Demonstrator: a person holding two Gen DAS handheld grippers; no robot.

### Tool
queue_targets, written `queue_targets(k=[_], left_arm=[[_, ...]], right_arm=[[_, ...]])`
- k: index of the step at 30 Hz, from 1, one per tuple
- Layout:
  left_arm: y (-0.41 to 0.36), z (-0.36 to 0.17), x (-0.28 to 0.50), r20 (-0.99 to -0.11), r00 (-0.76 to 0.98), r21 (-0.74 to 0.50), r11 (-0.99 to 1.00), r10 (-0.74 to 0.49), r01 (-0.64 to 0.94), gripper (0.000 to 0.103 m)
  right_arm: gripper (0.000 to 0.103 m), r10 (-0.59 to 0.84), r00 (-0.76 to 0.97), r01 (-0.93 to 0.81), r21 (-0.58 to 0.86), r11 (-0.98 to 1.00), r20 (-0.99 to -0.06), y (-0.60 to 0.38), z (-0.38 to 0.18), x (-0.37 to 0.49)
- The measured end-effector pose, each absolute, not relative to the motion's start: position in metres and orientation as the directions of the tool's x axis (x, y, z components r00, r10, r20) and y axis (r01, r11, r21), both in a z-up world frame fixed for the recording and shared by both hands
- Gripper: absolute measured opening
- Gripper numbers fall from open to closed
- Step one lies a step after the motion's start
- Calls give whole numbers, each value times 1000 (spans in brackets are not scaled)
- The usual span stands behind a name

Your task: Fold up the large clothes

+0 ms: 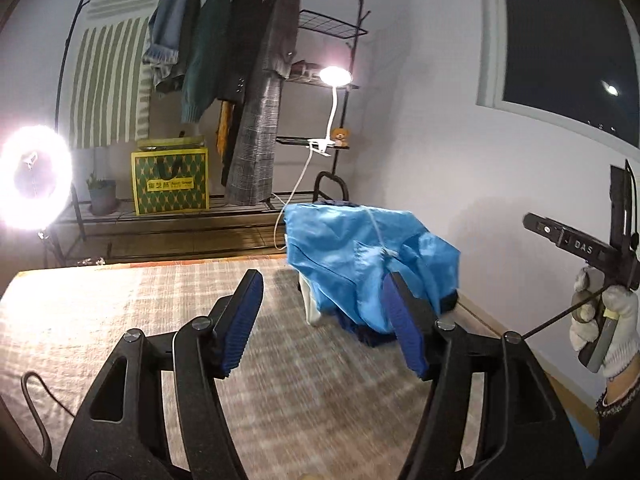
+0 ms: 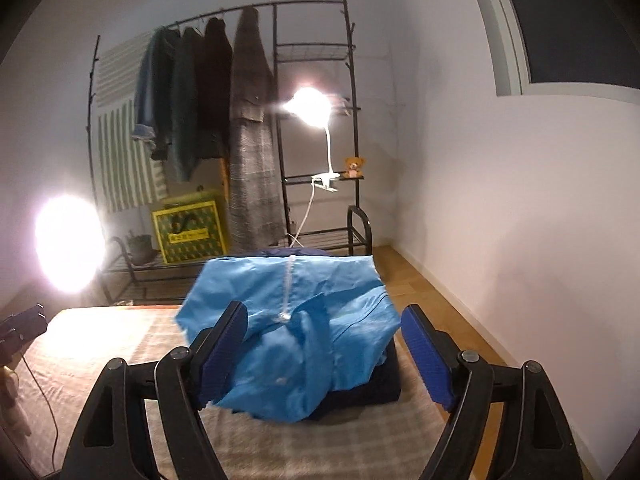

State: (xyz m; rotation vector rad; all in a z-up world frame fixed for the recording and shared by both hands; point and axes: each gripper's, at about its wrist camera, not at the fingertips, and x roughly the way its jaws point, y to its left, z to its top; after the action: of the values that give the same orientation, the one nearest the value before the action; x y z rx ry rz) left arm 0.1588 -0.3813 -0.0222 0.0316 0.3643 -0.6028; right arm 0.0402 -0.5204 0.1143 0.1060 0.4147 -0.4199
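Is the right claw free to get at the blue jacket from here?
Probably yes: the right claw is open and the blue jacket lies crumpled straight ahead atop a dark pile, nothing between.

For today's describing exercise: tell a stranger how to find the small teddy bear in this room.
Start at the black clothes rack against the back wall. On its right side, a narrow shelf holds a clip-on white lamp. The teddy bear sits beside that clip, the only orange-brown toy there.
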Motion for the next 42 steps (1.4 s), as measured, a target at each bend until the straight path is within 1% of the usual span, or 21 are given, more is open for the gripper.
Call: queue_targets(k=[2,4,8,10,11,13,16,18,19,20,21,25,31,42], left_arm=[[-378,-20,138,-340,761,-53,820,-552,570,69],[-376,-16,121,-328,766,-31,817,-552,576,75],[-370,-12,99,-321,757,-18,803,-569,595,78],[-365,-12,90,-319,751,-25,797,-578,603,84],[-361,-12,86,-317,750,-31,797,-580,604,88],[-353,-16,78,-319,743,-42,792,-588,609,94],[-343,-26,73,-351,727,-55,788,-590,613,96],[-339,-31,73,-380,712,-66,785,-590,615,96],[-336,-33,73,-393,706,-70,784,-589,616,96],[-334,-35,72,-404,702,-63,783,-587,619,96],[-332,-36,71,-408,704,-54,785,-582,617,96],[-324,-39,64,-398,718,-32,790,-572,612,103],[-311,-44,55,-395,737,31,793,-549,608,103],[-279,-53,69,-410,741,-13,816,-532,578,103]], right_arm=[[81,-364,837,407,22,913,-408,-508,116,27],[82,-352,843,396,25,918,-408,-494,119,15],[82,-352,847,394,24,919,-398,-474,123,-4],[84,-351,847,390,20,921,-399,-462,126,-12],[84,-352,847,389,12,921,-398,-455,127,-16],[88,-360,845,391,-2,920,-396,-444,129,-23],[96,-359,843,384,-17,923,-400,-427,128,-33],[99,-364,839,387,-25,922,-404,-417,125,-38],[102,-369,836,392,-28,919,-405,-411,124,-41],[103,-375,835,398,-30,917,-403,-406,122,-44],[103,-379,834,401,-31,916,-402,-403,122,-47],[103,-377,832,407,-14,914,-407,-390,123,-54],[103,-378,828,425,22,905,-415,-378,118,-57],[103,-402,799,444,-11,896,-448,-356,97,-31]])
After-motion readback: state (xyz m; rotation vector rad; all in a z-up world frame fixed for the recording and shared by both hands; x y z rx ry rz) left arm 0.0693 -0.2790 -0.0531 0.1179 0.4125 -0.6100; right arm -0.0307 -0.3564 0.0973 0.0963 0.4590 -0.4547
